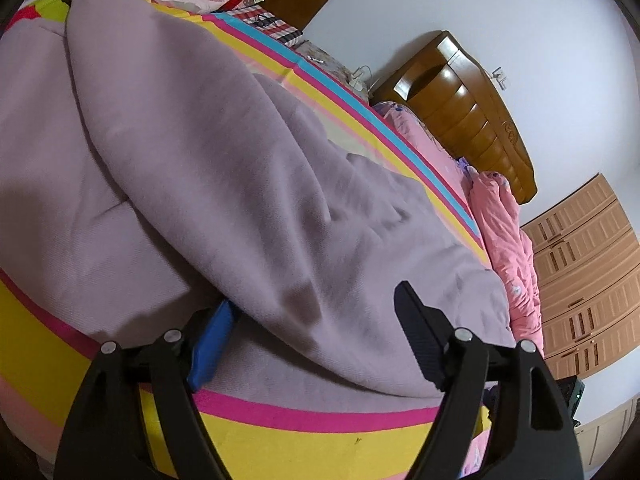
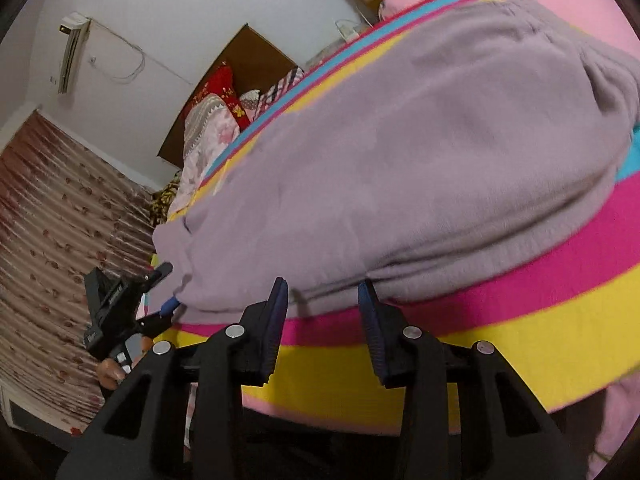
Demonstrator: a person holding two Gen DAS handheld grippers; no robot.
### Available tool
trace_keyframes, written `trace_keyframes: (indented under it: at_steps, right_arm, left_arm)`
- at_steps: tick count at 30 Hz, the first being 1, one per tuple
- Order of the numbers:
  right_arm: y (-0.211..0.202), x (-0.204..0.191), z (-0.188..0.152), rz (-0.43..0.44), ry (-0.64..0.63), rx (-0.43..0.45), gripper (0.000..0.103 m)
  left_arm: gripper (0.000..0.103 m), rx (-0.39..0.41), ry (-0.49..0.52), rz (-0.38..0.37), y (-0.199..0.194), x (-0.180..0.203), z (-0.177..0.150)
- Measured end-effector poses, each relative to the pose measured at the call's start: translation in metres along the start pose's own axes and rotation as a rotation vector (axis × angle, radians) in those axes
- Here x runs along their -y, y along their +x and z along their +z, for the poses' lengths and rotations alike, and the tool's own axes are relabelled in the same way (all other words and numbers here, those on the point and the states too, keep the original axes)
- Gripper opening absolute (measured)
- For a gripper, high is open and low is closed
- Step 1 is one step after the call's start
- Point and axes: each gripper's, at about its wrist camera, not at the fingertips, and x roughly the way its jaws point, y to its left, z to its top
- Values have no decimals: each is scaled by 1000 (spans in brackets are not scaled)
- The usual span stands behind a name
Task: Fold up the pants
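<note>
Lilac-grey pants (image 1: 224, 184) lie spread on a striped bed sheet (image 1: 304, 436), legs running away to the upper left. My left gripper (image 1: 316, 336) is open; its blue-padded left finger (image 1: 212, 344) is tucked under a fold of the pants and its black right finger (image 1: 420, 340) lies on top of the cloth. In the right wrist view the pants (image 2: 420, 168) fill the middle. My right gripper (image 2: 324, 320) is open at the pants' near edge, touching nothing that I can tell. The left gripper (image 2: 162, 292) shows there at the pants' left end.
A pink quilt (image 1: 508, 240) lies along the bed's far side below a wooden headboard (image 1: 464, 116). Pillows and folded bedding (image 2: 216, 124) sit at the far end. A wardrobe (image 1: 588, 276) and patterned curtains (image 2: 52, 240) flank the bed.
</note>
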Motion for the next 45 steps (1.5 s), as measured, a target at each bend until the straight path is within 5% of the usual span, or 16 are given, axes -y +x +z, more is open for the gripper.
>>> trace_keyframes:
  at_steps: [8,10,13,19,21,22,25,28,33,37,40,45]
  right_arm:
    - [8,1,5,-9,18,-7,38]
    - [8,-1,8,-7,14,17,29]
    - [14,0,5,-40,2,-2,22]
    - [16,7,2,-7,45,3,17]
    - [15,8,2,-10,41,9,15]
    - [14,10,2,-8,47,12,14]
    - [4,10,6,28,83,24,11]
    - [-16,0,11,66,56,54,11]
    - [7,22,-5,13,87,-43,7]
    - [3,18,-2,25,68,-26,10]
    - [-1,14,0,19,29,-33,22]
    - [-28,35,4,-27,148,68,27]
  left_arm:
    - [76,2,31,-13,1,2,-1]
    - [75,2,21,-29,0,-1,-1]
    - [58,-6,3,-28,2,-8,3]
    - [43,4,-43,-63,-1,-22,-1]
    - [26,16,-54,-65,0,-29,0]
    - [5,16,-47,-58,-1,-30,0]
    - [5,81,-36,-73,-25,-18,3]
    - [5,154,82,-23,-62,17,5]
    - [6,9,-8,78,-21,-20,-14]
    - [10,66,60,109,-11,-15,-21]
    - [12,85,107,137,-12,-7,-20]
    - [13,75,25,91,-11,-21,-22]
